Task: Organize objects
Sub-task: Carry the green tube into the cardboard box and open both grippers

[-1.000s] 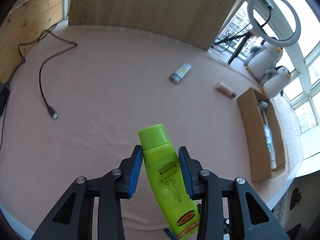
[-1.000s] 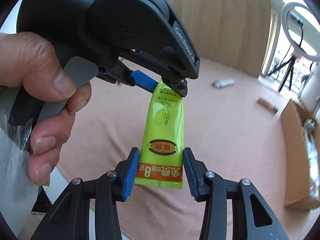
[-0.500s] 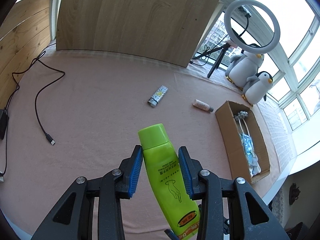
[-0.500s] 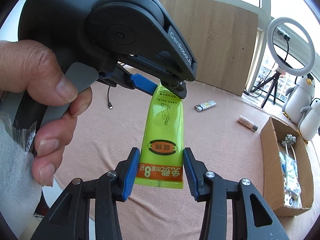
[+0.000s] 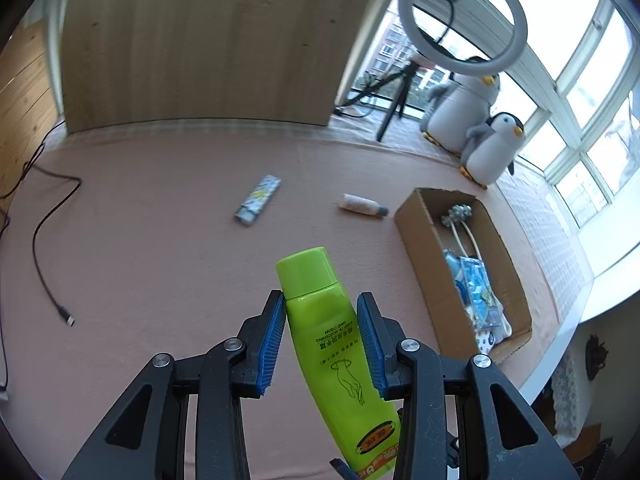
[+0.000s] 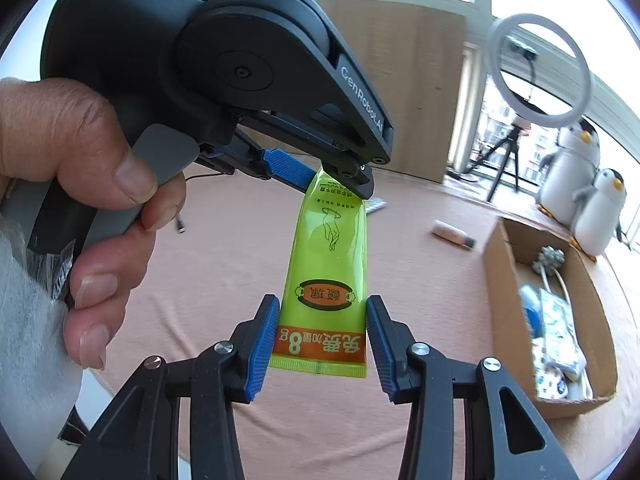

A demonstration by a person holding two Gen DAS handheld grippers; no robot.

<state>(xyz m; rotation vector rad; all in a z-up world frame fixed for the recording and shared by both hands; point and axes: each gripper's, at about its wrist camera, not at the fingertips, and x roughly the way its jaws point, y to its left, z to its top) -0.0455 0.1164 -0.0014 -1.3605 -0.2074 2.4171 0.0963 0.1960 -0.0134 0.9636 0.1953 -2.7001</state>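
Left wrist view looks along the left gripper [image 5: 322, 340], whose blue pads [image 5: 272, 340] are closed against the upper body of a lime-green hand-cream tube [image 5: 328, 344], just below its cap, so the tube is clamped and lifted clear of the pink tabletop [image 5: 160, 248]. The tube slants, cap forward and crimped end back toward the lower right of that view. Right wrist view shows the right gripper [image 6: 320, 340] at the tube's [image 6: 326, 280] flat crimped end: its pads [image 6: 260, 344] flank the orange band, the left one touching the edge, while a thin gap shows at the right one, so whether it truly pinches cannot be told. A hand [image 6: 76, 184] squeezes the left tool's grey trigger, seen just ahead and to the left of the right gripper.

Ahead of the left gripper, well apart, a patterned stick-shaped pack [image 5: 258, 200] and a small pale bottle [image 5: 362, 205] lie on the tabletop. Ahead and to its right an open cardboard box [image 5: 424, 240] holds blue packets and a white item. The table's rim runs just beyond the box on the right. A black cable [image 5: 48, 216] trails far left. Between the grippers and those items the pink surface lies bare.
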